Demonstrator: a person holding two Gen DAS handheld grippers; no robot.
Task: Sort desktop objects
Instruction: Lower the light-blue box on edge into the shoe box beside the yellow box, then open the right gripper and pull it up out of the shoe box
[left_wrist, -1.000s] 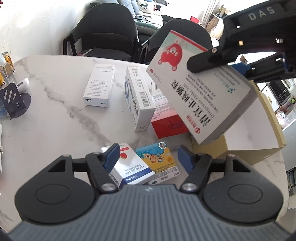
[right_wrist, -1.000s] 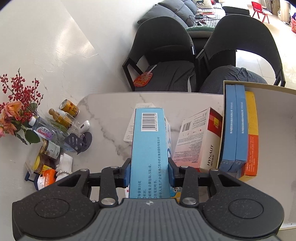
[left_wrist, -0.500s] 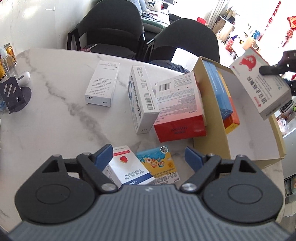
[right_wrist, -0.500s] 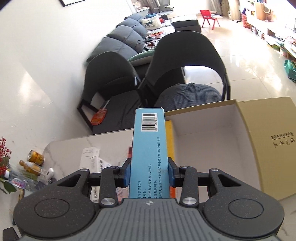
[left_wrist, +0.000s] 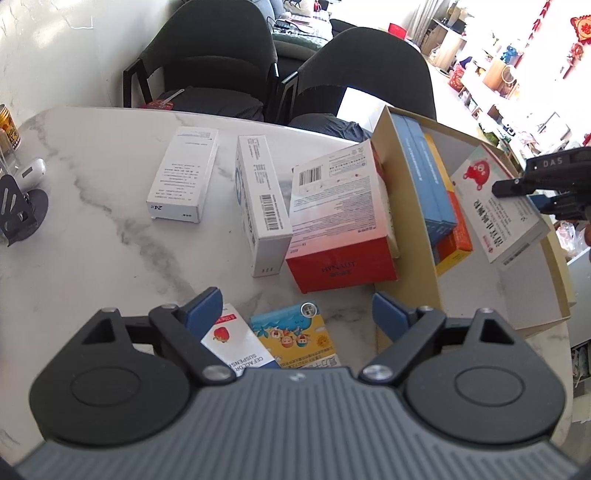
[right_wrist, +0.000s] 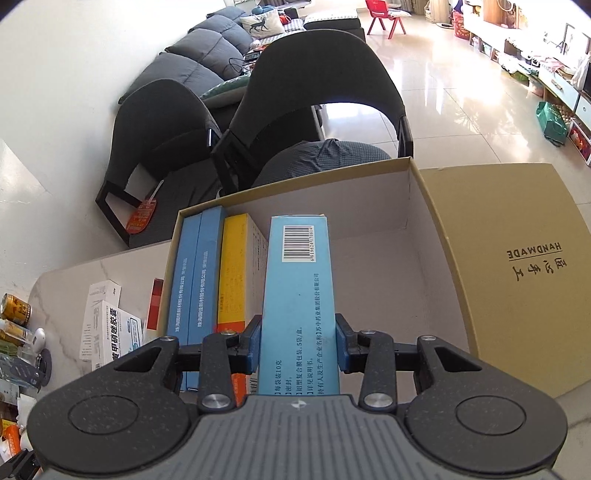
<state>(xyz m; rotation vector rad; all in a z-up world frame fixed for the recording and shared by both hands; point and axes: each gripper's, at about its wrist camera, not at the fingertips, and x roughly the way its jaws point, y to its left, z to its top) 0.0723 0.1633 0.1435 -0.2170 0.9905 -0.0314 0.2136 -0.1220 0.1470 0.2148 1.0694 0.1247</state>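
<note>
The right gripper (right_wrist: 298, 347) pinches a blue box (right_wrist: 299, 295) over the carton (right_wrist: 436, 258); a tilted release may knock the yellow box (right_wrist: 236, 273), while the left gripper (left_wrist: 295, 314) is opening, empty.

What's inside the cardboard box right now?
Inside the cardboard box, two blue boxes and a yellow-orange box stand on edge against its left wall. The right gripper holds a light-blue box over the bare floor. The floor beneath them is hidden.

A white marble tabletop (left_wrist: 92, 229) carries loose medicine boxes (left_wrist: 183, 175) mid-surface, two small cartons (left_wrist: 291, 332) near its front edge, a cardboard box (left_wrist: 410, 229) at its right edge.
</note>
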